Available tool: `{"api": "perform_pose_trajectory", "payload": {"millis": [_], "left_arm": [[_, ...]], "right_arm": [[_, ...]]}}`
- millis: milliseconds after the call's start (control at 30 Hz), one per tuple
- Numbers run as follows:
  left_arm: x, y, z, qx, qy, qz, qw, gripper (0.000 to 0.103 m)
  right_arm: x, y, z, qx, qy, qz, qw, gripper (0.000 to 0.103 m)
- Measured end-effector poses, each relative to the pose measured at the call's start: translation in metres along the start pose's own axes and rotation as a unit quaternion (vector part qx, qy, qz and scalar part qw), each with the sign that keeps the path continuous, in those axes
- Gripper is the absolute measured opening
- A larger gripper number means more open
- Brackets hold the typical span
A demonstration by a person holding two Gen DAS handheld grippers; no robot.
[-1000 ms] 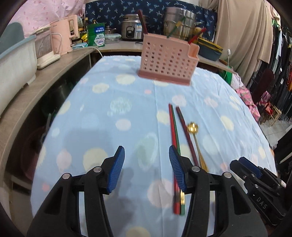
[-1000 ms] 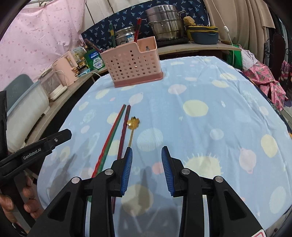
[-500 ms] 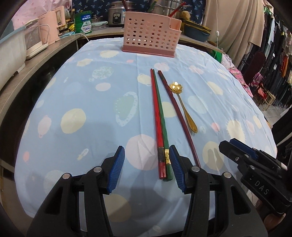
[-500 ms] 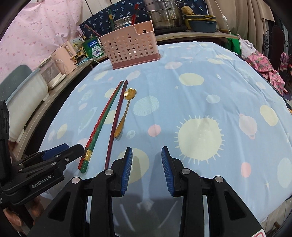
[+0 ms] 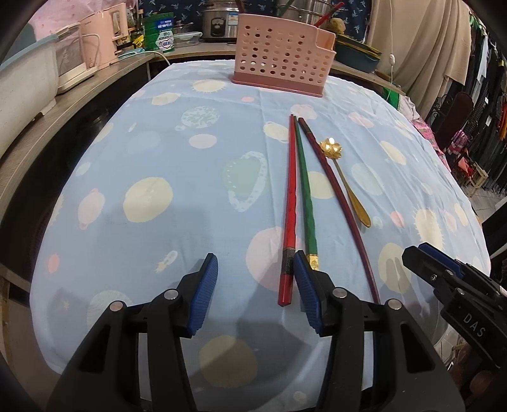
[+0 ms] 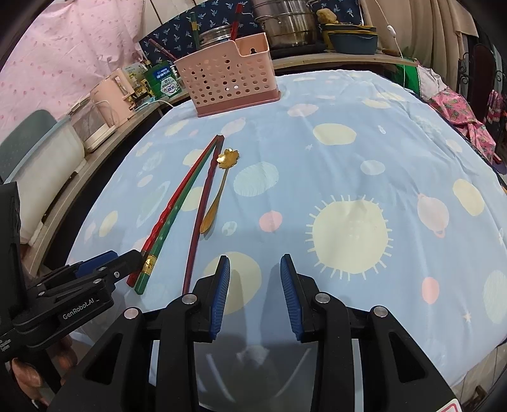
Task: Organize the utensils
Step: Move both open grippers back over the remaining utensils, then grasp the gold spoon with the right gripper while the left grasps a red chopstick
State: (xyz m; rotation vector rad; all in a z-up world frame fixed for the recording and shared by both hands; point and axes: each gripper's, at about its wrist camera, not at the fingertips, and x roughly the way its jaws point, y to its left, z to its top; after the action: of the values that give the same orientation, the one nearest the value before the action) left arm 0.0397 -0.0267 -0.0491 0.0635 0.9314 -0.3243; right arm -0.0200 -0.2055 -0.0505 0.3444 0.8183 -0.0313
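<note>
A red chopstick (image 5: 290, 202), a green chopstick (image 5: 305, 196), a dark red chopstick (image 5: 336, 193) and a gold flower-bowled spoon (image 5: 343, 177) lie side by side on the blue spotted cloth. My left gripper (image 5: 256, 266) stands open; the red chopstick's near end lies just inside its right pad, untouched. My right gripper (image 6: 255, 269) hangs open over bare cloth, right of the dark red chopstick (image 6: 201, 215), with nothing between its pads. A pink perforated utensil basket (image 5: 282, 63) stands at the table's far edge and holds a few sticks.
A wooden counter (image 5: 63, 104) along the left carries a pink kettle (image 5: 104, 38), a white appliance (image 5: 28, 82) and a green box (image 5: 158, 35). Steel pots (image 6: 285, 22) stand behind the basket. Clothes racks (image 5: 481, 95) fill the right side.
Both views have come down and closer to the cloth. The chopsticks' near ends, once hidden behind my left gripper's right finger, now lie at its pads. Jaw widths look unchanged.
</note>
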Motion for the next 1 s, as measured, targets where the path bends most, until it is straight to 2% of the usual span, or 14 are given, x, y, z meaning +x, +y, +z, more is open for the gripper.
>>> {"api": "perform_pose_trajectory", "payload": {"millis": [167,500,700,1000], "left_arm": [[0.003,-0.004,-0.001,0.013,-0.004,0.016,0.9998,0.041],[0.004,-0.001,0.000,0.013,-0.007,0.019,0.9997,0.035],[0.004,-0.002,0.000,0.015,-0.009,0.020,0.9996,0.036],[0.005,-0.002,0.001,0.016,-0.010,0.020,0.9996,0.035]], "right_arm": [[0.005,0.005,0.003,-0.006,0.004,0.004,1.000,0.033],[0.031,0.025,0.027,-0.027,0.004,0.013,1.000,0.030],[0.047,0.035,0.038,-0.034,0.009,0.008,0.999,0.015],[0.046,0.037,0.030,-0.056,0.004,-0.007,0.998,0.008]]}}
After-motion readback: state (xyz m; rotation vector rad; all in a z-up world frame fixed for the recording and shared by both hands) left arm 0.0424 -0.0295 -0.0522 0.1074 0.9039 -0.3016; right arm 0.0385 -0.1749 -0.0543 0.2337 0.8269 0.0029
